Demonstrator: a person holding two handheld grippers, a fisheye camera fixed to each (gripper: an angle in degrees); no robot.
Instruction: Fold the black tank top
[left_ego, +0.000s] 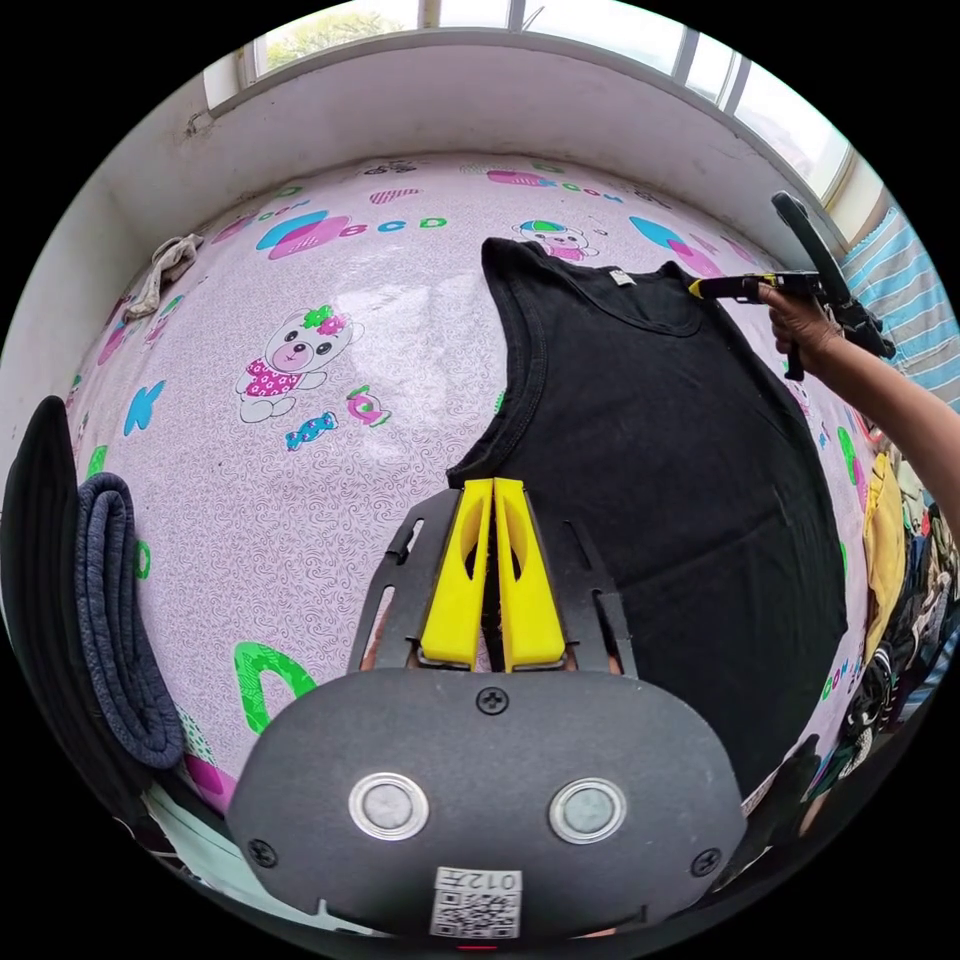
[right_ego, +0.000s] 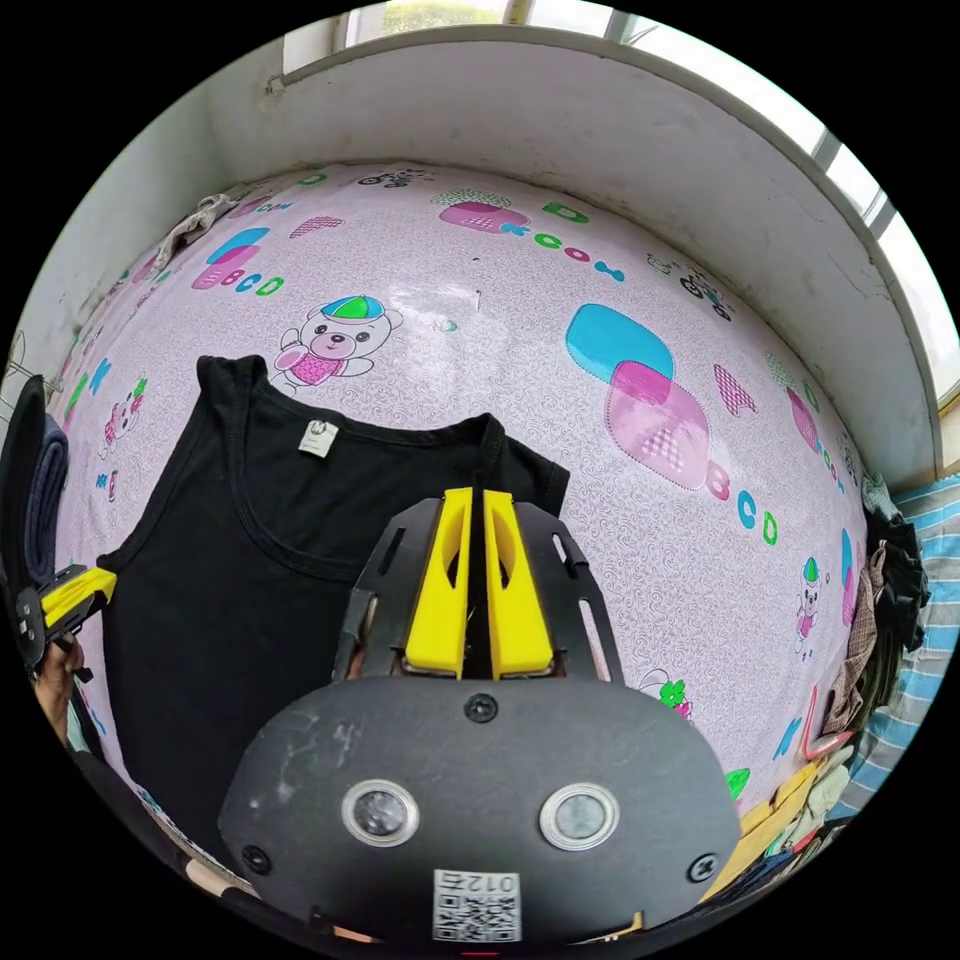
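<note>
Left gripper (left_ego: 492, 490): yellow jaws pressed together at the tank top's armhole edge; whether cloth is pinched, cannot tell.
Right gripper (right_ego: 470, 498): jaws together over a shoulder strap.
Black tank top (left_ego: 660, 450): flat on the pink cartoon-print sheet (left_ego: 330, 440).

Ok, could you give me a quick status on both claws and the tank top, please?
Left claw shut at the tank top's armhole edge. Right claw shut at its shoulder strap. Top flat, unfolded on the patterned mat. Nothing in the way.

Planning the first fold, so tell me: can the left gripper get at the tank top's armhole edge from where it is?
Probably yes: the left gripper sits right at the black tank top armhole edge, jaws closed, nothing between them.
</note>
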